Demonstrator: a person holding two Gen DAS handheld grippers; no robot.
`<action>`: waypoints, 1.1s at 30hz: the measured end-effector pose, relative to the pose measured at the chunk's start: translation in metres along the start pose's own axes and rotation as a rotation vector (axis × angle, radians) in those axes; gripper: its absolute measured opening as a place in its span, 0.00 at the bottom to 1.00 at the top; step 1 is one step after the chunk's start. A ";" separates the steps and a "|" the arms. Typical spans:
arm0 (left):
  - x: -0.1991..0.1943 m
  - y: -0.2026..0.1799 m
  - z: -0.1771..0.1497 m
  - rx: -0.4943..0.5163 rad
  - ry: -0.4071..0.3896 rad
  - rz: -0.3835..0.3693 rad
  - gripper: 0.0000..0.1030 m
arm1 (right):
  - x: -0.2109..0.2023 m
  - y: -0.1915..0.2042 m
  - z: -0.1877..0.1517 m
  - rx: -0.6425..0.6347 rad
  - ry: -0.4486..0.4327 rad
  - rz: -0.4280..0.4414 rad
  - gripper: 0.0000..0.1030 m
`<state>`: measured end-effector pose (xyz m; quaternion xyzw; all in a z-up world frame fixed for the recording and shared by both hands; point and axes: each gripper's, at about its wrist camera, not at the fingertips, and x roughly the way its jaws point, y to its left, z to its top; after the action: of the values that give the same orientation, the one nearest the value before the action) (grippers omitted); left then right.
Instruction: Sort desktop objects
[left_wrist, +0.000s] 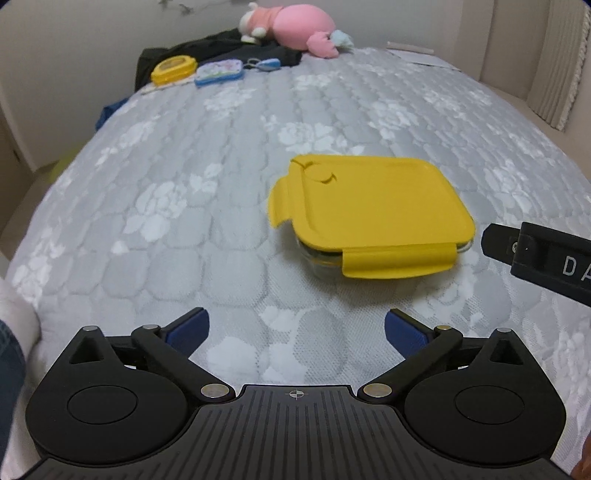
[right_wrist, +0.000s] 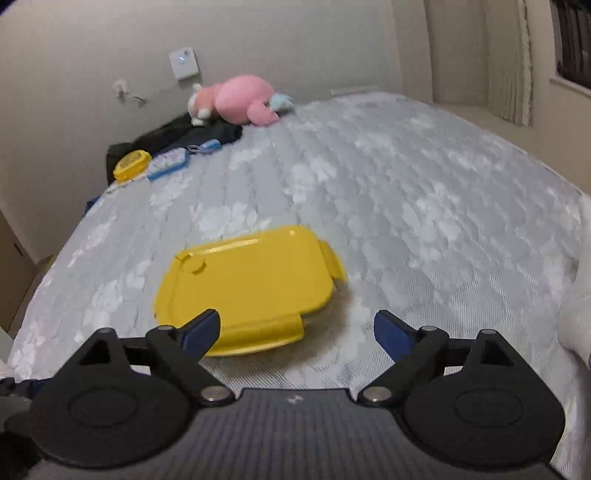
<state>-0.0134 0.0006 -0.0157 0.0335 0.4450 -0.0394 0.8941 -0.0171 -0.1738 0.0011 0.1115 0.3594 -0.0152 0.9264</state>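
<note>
1. Both my grippers are released and carry nothing: left gripper (left_wrist: 296, 330) jaws spread wide over bare quilt, right gripper (right_wrist: 296, 334) jaws spread wide too.
2. The clear glass rectangular container with yellow snap-on lid (left_wrist: 373, 214) sits flat on the grey floral-quilted bed (left_wrist: 184, 192), just ahead-right of the left gripper, lid on.
3. In the right wrist view its near edge sits just past the left finger (right_wrist: 201, 334); touching or not, can't tell.
4. Long axis runs roughly left-right across both views; round vent button (left_wrist: 320, 174) at far-left corner, one latch flap faces me.
5. Likely step: approach for grasp. I'd centre the jaws across the short side, stay level, and grip the glass body, not the lid flaps, which could pop open.
6. Far corner: small yellow box (left_wrist: 173, 69), blue tin (left_wrist: 219, 72), pink plush toy (left_wrist: 291, 26).
</note>
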 end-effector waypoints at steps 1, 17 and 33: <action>0.001 0.000 -0.002 -0.008 0.003 -0.008 1.00 | 0.001 -0.001 0.000 0.005 0.004 0.001 0.89; 0.008 0.014 -0.002 -0.133 0.008 -0.027 1.00 | 0.006 0.007 -0.011 -0.026 0.067 0.003 0.93; 0.011 0.013 -0.003 -0.109 0.023 -0.048 1.00 | 0.008 0.007 -0.013 -0.041 0.068 -0.005 0.94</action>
<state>-0.0083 0.0133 -0.0258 -0.0254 0.4574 -0.0362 0.8882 -0.0190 -0.1640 -0.0123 0.0921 0.3913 -0.0066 0.9156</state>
